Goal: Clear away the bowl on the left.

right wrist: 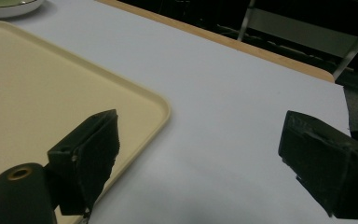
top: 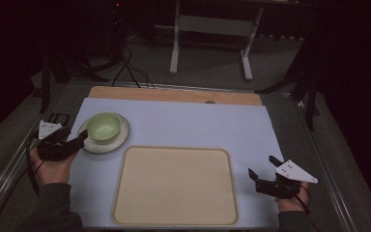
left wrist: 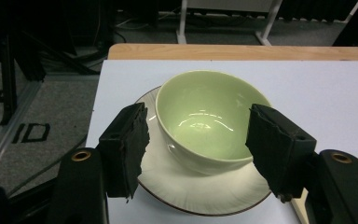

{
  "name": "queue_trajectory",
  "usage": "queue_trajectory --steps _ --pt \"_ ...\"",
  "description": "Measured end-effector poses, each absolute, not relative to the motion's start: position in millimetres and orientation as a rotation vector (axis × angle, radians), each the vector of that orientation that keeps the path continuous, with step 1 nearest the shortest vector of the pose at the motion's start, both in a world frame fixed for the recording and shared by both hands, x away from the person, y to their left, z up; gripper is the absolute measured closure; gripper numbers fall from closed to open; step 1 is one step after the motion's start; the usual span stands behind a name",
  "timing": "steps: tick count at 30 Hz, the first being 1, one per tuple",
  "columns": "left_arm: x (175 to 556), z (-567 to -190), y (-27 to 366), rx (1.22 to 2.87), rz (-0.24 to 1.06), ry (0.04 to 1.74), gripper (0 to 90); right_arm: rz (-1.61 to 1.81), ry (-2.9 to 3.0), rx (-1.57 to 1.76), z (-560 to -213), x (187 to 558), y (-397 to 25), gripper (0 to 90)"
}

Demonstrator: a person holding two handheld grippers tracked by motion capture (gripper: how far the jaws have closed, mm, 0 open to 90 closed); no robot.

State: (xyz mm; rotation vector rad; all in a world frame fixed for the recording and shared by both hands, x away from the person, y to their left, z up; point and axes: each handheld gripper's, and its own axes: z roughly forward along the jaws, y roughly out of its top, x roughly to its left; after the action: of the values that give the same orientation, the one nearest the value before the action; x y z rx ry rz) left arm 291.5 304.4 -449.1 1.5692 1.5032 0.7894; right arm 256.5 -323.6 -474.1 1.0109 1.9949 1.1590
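Sitting on a white plate (left wrist: 205,191) is a green bowl (left wrist: 207,119), near the far left corner of the pale blue mat (top: 193,123). The bowl is upright, and it is right between the two black jaws of the left gripper (left wrist: 198,149). The jaws are wide apart, one on each side of the bowl, very near the plate. I cannot tell if they touch it. Beside the plate lies a big tan tray (top: 174,186). On the other side of the tray is the right gripper (right wrist: 198,163). Its jaws are open too, with just the mat between them, and the left jaw is over the tray's corner.
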Motion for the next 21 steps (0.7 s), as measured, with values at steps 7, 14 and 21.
queue_trajectory --steps 7,14,21 --pt "298.6 -453.0 304.0 1.573 0.782 1.512 39.3 1.162 1.992 1.013 -473.9 256.6 -324.0 12.1" --pt "308.5 -459.1 304.7 1.58 0.769 1.53 39.9 1.162 1.991 1.012 -473.7 256.5 -324.0 12.1" --pt "316.5 -463.6 305.1 1.585 0.756 1.55 40.6 1.163 1.991 1.012 -473.7 256.5 -324.2 12.1"
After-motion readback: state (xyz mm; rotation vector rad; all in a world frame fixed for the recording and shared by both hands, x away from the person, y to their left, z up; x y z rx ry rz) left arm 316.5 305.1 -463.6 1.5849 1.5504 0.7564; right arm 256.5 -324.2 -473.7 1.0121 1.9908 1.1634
